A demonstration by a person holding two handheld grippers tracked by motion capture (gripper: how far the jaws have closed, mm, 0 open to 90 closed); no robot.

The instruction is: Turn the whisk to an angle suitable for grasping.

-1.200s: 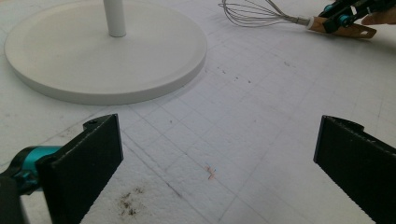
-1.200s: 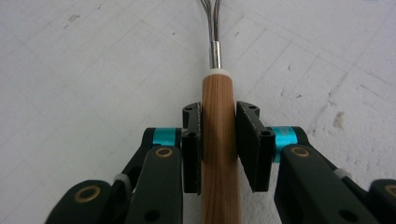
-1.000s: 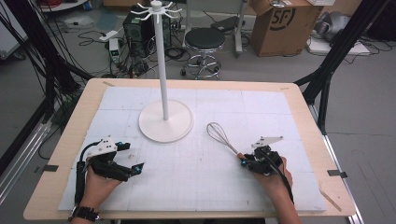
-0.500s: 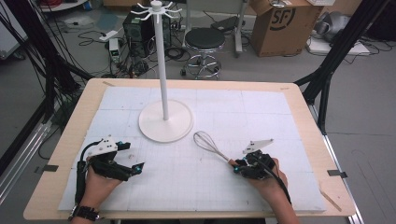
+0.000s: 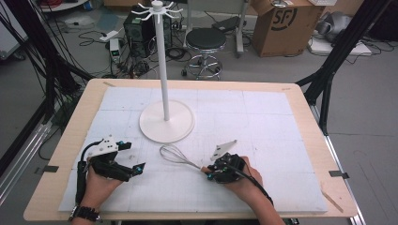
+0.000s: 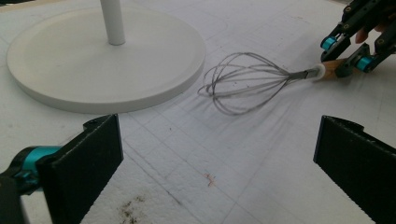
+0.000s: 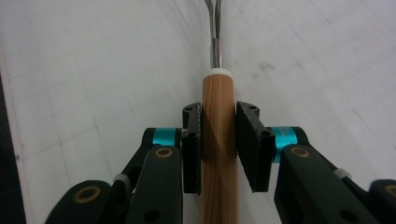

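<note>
A wire whisk (image 5: 176, 155) with a wooden handle (image 7: 218, 135) lies low over the white mat, its wire head pointing left toward the stand. My right gripper (image 5: 210, 171) is shut on that handle; its pads (image 7: 248, 140) press both sides of the wood. In the left gripper view the whisk (image 6: 247, 81) lies ahead, with the right gripper (image 6: 348, 53) on its handle at the upper right. My left gripper (image 5: 136, 169) rests at the front left of the mat, its jaws wide open with nothing between them. The white stand (image 5: 166, 119) rises just behind the whisk.
The stand's round base (image 6: 105, 60) sits close to the whisk's wire head. A white foam mat (image 5: 263, 122) covers the wooden table (image 5: 307, 117). Beyond the table stand a stool (image 5: 205, 44), a cardboard box (image 5: 281, 26) and cables on the floor.
My right gripper has carried the whisk leftward across the mat, from right of centre to near the middle, close to the stand's base. The left gripper has stayed in place.
</note>
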